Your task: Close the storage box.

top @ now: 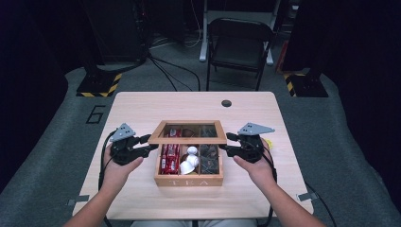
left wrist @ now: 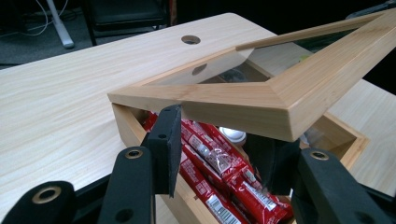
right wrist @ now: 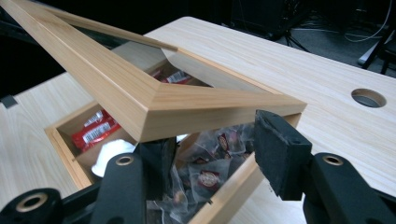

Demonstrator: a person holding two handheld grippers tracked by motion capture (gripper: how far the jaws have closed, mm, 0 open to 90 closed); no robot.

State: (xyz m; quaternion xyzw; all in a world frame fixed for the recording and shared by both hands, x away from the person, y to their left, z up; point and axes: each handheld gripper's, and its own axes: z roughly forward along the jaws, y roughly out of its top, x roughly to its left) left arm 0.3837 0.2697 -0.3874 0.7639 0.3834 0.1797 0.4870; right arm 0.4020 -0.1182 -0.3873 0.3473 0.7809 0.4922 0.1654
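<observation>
Evidently the work in hand is the lid (top: 187, 132) of a wooden tea box (top: 189, 180) that sits in the middle of the bench (top: 142, 106). The lid, a bamboo frame around a clear pane, is tilted up over the open box, its near corners raised and its far edge low toward the back wall. It is probably light and stiff, but the pane looks breakable and the smooth wood could slip, so the frame's corners are the sensible hold, never the pane.

The left gripper (left wrist: 219, 147) has its jaws partly closed around the lid's near left corner, one pad under the frame and one beside it; the right gripper (right wrist: 219, 149) does the same at the near right corner. Whether the pads press firmly cannot be told for certain, though both seem to carry the lid.

Both hands come in low from the near edge, forearms angled inward, each gripper pointing level toward the box's flanks. Inside lie red packets (left wrist: 219, 172), white creamer cups (top: 190, 160) and clear tea sachets (right wrist: 205, 175).
</observation>
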